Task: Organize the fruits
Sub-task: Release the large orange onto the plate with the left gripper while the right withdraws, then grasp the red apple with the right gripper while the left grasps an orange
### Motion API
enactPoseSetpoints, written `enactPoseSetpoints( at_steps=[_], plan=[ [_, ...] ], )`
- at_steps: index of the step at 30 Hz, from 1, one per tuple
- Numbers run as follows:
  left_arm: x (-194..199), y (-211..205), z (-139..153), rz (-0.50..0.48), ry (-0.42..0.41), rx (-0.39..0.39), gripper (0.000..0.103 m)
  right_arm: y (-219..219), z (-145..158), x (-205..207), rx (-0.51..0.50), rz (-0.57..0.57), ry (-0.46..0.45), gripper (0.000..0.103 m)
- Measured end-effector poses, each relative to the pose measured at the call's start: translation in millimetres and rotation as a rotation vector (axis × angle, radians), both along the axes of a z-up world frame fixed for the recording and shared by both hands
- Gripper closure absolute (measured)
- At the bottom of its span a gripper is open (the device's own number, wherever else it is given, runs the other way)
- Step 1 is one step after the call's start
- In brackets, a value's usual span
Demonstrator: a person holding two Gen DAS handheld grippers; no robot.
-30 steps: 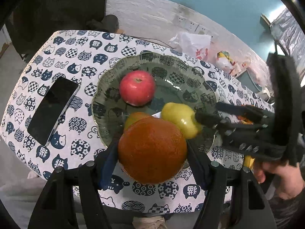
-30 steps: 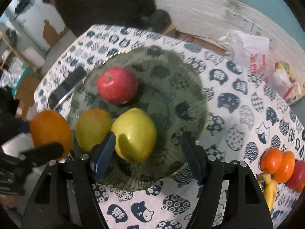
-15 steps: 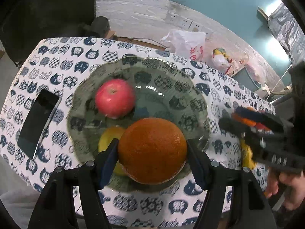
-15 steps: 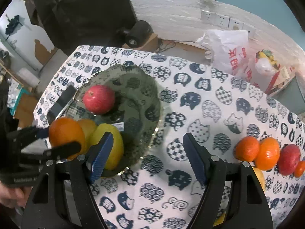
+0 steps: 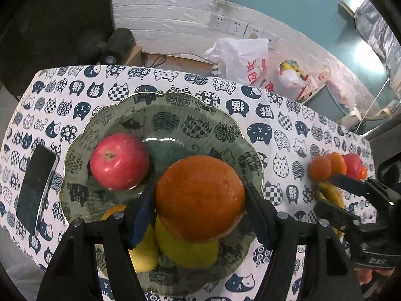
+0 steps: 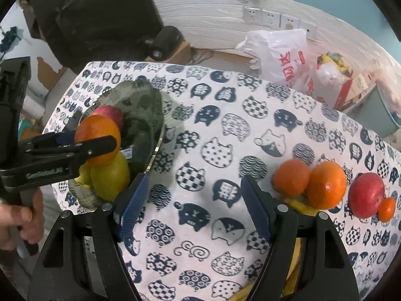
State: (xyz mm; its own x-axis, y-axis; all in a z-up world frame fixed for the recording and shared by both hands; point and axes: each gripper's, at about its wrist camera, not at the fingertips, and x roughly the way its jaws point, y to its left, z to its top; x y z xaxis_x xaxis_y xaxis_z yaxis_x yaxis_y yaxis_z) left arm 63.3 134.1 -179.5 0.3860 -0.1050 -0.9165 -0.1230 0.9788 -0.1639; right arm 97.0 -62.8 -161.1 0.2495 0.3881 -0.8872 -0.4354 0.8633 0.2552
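Note:
My left gripper (image 5: pixel 200 198) is shut on a large orange (image 5: pixel 200 198) and holds it just above the glass plate (image 5: pixel 195 123). The plate holds a red apple (image 5: pixel 119 161), a yellow-green pear (image 5: pixel 188 250) and another yellow fruit (image 5: pixel 144 250). In the right wrist view the orange (image 6: pixel 97 139) hangs over the plate (image 6: pixel 145 105) at the left. My right gripper (image 6: pixel 193 200) is open and empty over the cat-print tablecloth. To its right lie two oranges (image 6: pixel 325 185), a red apple (image 6: pixel 366 194), a small orange (image 6: pixel 386 209) and bananas (image 6: pixel 298 207).
A black phone (image 5: pixel 35 188) lies on the table left of the plate. White plastic bags (image 6: pixel 283 57) and a dark speaker (image 6: pixel 163 41) sit on the floor behind the table, by the wall with sockets.
My right gripper let go of the pear onto the plate and drew back to the right over the cloth. My left gripper carried the orange in over the plate.

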Motion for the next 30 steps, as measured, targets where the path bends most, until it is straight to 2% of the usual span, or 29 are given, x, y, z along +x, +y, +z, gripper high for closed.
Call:
enactPoseSetpoints(
  at_steps=[11, 18, 23, 30],
  plan=[
    [12, -8, -8, 0.011, 0.029, 0.035, 0.033, -31, 6, 3, 0.026, -0.043, 0.002, 0.024],
    [15, -16, -8, 0.013, 0.038, 0.045, 0.033, -51, 11, 2, 0.005, -0.076, -0.026, 0.023],
    [18, -30, -5, -0.003, 0.04, 0.054, 0.033, -72, 14, 2, -0.017, -0.11, -0.043, 0.018],
    [26, -67, 10, -0.05, 0.014, 0.062, 0.026, -119, 22, 5, -0.054, -0.185, -0.064, 0.016]
  ],
)
